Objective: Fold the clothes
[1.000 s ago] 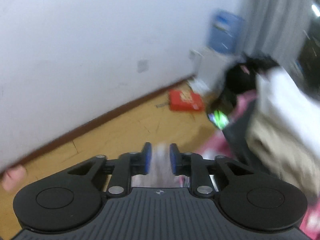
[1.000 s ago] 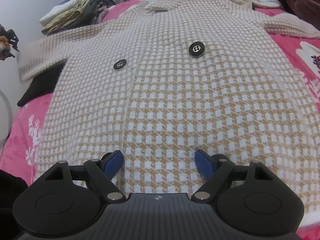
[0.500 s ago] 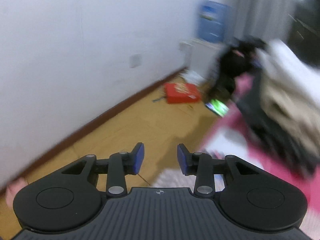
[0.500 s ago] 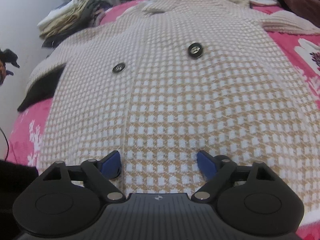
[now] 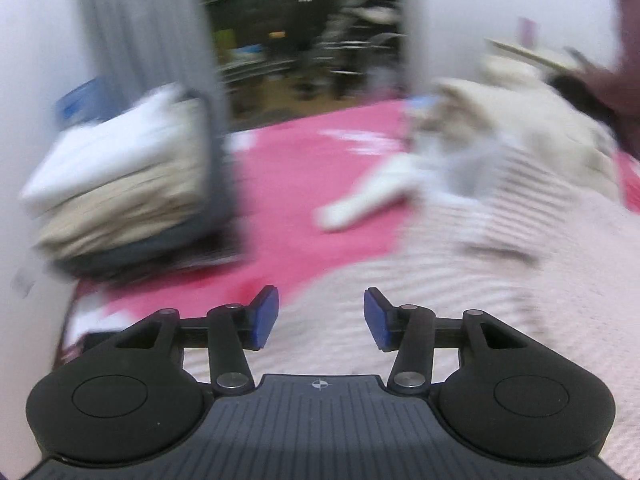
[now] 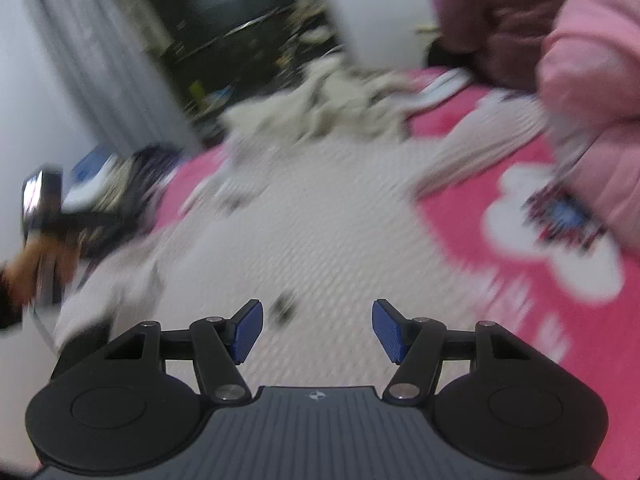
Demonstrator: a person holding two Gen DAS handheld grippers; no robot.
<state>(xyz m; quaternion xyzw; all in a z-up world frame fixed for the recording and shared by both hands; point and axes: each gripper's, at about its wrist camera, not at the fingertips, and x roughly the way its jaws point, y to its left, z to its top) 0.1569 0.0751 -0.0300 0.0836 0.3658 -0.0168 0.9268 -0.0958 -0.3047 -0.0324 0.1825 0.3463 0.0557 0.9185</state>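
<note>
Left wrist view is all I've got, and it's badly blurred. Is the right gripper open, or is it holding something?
Observer: The right gripper is open, with its jaws wide apart and nothing between them.
Operator: What's underneath it?
Observer: It's over the checked coat. A dark button sits just ahead of the fingertips, closer to the left one.
Operator: Anything off to its right?
Observer: A pink padded jacket fills the frame's right edge, above the pink bedspread.
</note>
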